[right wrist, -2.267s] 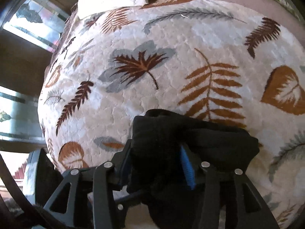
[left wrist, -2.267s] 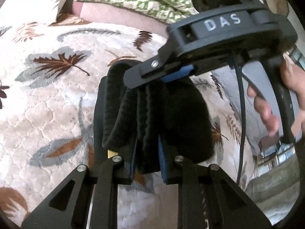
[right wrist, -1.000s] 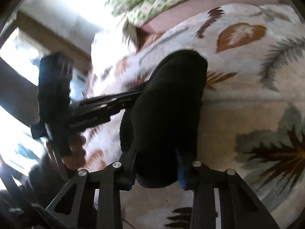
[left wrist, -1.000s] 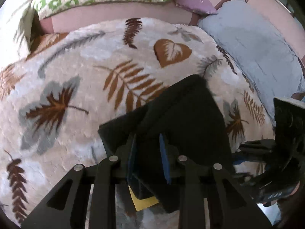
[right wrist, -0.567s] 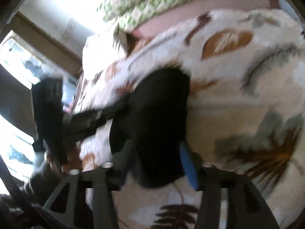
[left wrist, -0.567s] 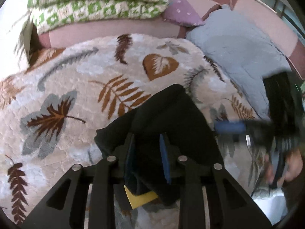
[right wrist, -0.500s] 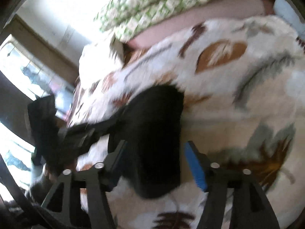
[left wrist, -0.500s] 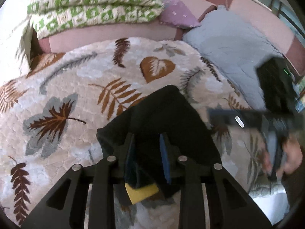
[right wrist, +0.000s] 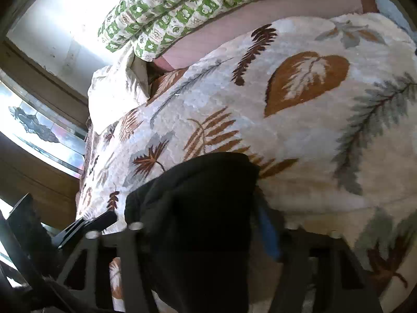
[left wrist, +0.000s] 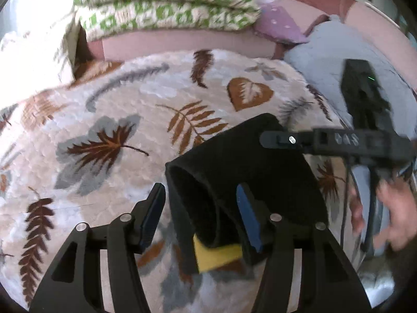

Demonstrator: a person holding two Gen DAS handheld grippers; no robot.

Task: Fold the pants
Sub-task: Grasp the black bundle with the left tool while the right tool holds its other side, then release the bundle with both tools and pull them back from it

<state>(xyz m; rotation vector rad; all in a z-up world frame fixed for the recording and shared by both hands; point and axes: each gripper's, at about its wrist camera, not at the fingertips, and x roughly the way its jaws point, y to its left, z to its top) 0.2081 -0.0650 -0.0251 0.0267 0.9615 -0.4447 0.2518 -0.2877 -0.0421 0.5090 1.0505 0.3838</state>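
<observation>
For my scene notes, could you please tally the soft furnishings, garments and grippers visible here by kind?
Black folded pants: 1
Leaf-print blanket: 1
Green-and-white quilt: 1
Purple pillow: 1
Pale blue cushion: 1
Grippers: 2, left gripper, right gripper
Total: 7

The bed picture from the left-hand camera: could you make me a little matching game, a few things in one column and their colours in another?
Things:
1. folded fleece pants
2. square tag under the pants' near edge
3. patterned folded quilt at the back
4. plain pillow at the right

Colours:
A. pale blue
B. black
C. green and cream
D. yellow

Pairs: 1-B, 2-D, 3-C, 4-A
</observation>
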